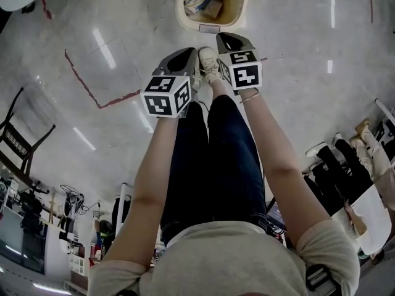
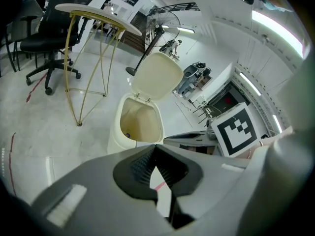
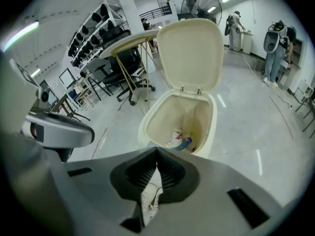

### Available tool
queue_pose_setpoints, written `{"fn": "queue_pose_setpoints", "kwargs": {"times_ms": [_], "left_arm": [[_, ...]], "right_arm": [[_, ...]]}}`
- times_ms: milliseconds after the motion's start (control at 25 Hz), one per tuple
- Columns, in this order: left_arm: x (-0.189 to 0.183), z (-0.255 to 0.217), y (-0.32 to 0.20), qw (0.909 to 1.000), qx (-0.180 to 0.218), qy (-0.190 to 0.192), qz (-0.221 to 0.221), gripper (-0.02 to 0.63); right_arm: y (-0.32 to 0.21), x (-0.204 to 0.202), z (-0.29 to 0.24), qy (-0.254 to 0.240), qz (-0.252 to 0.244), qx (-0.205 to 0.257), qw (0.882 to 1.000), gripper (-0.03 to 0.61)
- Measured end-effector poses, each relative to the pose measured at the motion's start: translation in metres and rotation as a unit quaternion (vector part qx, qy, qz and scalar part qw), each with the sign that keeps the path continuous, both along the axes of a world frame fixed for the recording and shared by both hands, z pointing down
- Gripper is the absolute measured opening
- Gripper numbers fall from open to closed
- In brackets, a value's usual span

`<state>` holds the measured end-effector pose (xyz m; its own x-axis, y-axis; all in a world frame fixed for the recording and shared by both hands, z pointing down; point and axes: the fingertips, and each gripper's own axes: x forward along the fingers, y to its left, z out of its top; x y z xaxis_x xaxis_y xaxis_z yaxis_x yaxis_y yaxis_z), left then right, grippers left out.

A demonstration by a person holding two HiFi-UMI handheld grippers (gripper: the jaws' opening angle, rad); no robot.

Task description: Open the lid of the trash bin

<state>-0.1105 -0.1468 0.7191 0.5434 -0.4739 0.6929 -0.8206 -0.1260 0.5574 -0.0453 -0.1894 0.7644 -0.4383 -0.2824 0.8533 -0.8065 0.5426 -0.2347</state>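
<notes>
Trash bin (image 3: pixel 210 132) on floor, just ahead of the shoe (image 1: pixel 208 60). Lid (image 3: pixel 189 53) already upright, litter inside. Left gripper (image 2: pixel 156 146) and right gripper (image 3: pixel 157 149): jaws closed tip to tip, nothing held. Judgement: opening done; next move needs only a clear retreat.

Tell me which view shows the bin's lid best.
The right gripper view: the lid stands open, its whole inner face toward the camera. The left gripper view shows it smaller, tilted. The head view shows only the bin's open mouth.
</notes>
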Motion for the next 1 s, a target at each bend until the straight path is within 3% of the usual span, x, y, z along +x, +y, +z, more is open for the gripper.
{"fn": "queue_pose_setpoints", "kwargs": {"times_ms": [240, 480, 760, 1000], "left_arm": [[0.01, -0.043, 0.0, 0.9996, 0.018, -0.002, 0.023, 0.009], [0.009, -0.094, 0.004, 0.9986, 0.041, 0.008, 0.032, 0.009], [0.001, -0.163, 0.009, 0.9972, 0.073, 0.018, 0.0, 0.009], [-0.003, -0.207, 0.005, 0.9948, 0.101, 0.013, 0.004, 0.009]], "right_arm": [[0.006, 0.013, -0.052, -0.007, -0.001, 0.027, 1.0, 0.008], [-0.004, 0.006, -0.124, -0.028, 0.01, 0.087, 0.996, 0.008], [-0.009, 0.008, -0.215, -0.066, 0.033, 0.144, 0.987, 0.008], [-0.004, 0.015, -0.266, -0.085, 0.057, 0.161, 0.982, 0.008]]}}
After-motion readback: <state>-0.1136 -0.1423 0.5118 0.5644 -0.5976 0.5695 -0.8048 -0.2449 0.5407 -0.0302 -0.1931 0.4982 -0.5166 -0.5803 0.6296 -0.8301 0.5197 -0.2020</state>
